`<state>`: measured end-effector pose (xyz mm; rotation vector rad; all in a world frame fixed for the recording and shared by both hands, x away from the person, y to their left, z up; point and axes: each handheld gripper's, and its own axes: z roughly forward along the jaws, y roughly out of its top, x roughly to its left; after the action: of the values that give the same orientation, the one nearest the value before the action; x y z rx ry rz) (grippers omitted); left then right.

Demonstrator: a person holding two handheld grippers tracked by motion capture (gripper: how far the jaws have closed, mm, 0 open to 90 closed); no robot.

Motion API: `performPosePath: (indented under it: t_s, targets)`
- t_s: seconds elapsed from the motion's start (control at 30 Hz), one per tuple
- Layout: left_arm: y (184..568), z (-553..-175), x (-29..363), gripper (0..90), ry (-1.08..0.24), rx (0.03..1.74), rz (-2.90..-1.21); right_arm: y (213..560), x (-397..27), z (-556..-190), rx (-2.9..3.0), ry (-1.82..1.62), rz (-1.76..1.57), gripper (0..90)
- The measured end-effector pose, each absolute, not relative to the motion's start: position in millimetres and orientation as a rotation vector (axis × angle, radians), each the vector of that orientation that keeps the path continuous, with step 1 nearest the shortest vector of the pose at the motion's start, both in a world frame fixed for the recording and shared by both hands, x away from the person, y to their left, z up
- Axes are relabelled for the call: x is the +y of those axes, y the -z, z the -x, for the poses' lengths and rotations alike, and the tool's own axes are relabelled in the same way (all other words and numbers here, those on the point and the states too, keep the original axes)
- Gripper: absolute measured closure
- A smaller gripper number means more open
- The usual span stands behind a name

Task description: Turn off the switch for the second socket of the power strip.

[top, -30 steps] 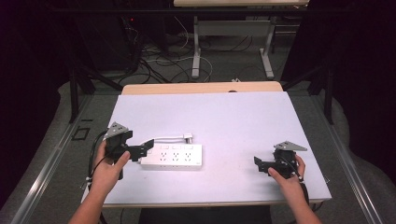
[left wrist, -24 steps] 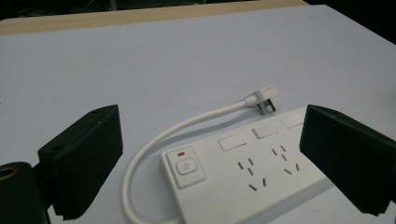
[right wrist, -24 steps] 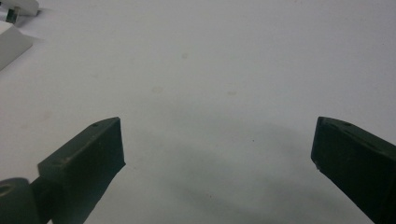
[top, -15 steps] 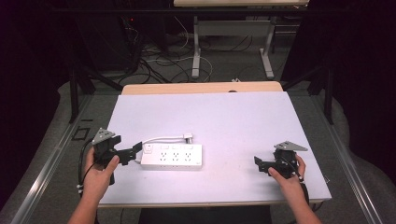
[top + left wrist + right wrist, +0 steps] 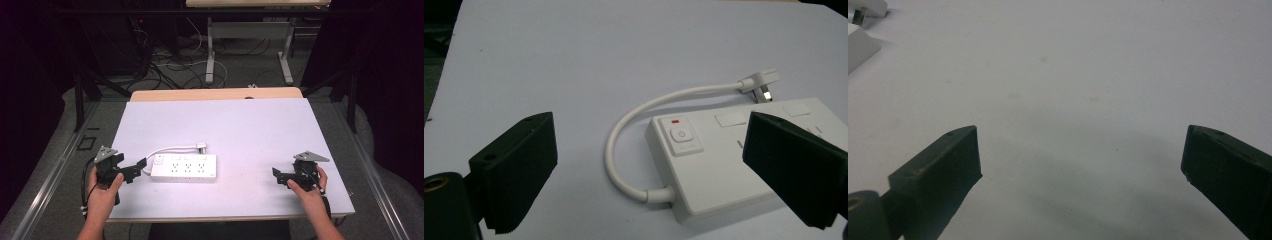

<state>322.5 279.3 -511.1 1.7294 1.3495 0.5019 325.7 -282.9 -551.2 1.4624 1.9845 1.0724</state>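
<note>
Left gripper (image 5: 136, 166) back, fingers (image 5: 519, 170) wide.

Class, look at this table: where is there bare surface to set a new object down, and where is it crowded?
Free: the far half of the white rectangular table, and the stretch between the white plastic power strip and the right claw. Crowded: the near-left, where strip, its curled white cord and the open left claw cluster.
</note>
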Motion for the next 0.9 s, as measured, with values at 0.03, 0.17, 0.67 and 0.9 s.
performPosePath:
  t_s: [0.03, 0.17, 0.67, 0.9]
  targets:
    - [513.8, -322.7, 280.2, 7.8, -0.504, 1.353, -1.726, 551.1, -282.9, -325.6, 1.985, -1.071, -1.462, 2.2]
    - [521.7, -323.2, 285.7, 8.6, -0.502, 1.376, -1.711, 551.3, -282.9, -325.6, 1.986, -1.071, -1.462, 2.2]
    - [540.9, -319.3, 296.0, 8.8, -0.485, 1.420, -1.686, 551.5, -282.7, -325.8, 1.993, -1.072, -1.457, 2.2]
    - [546.6, -318.4, 297.7, 9.8, -0.512, 1.434, -1.702, 551.9, -282.7, -326.3, 1.997, -1.075, -1.452, 2.2]
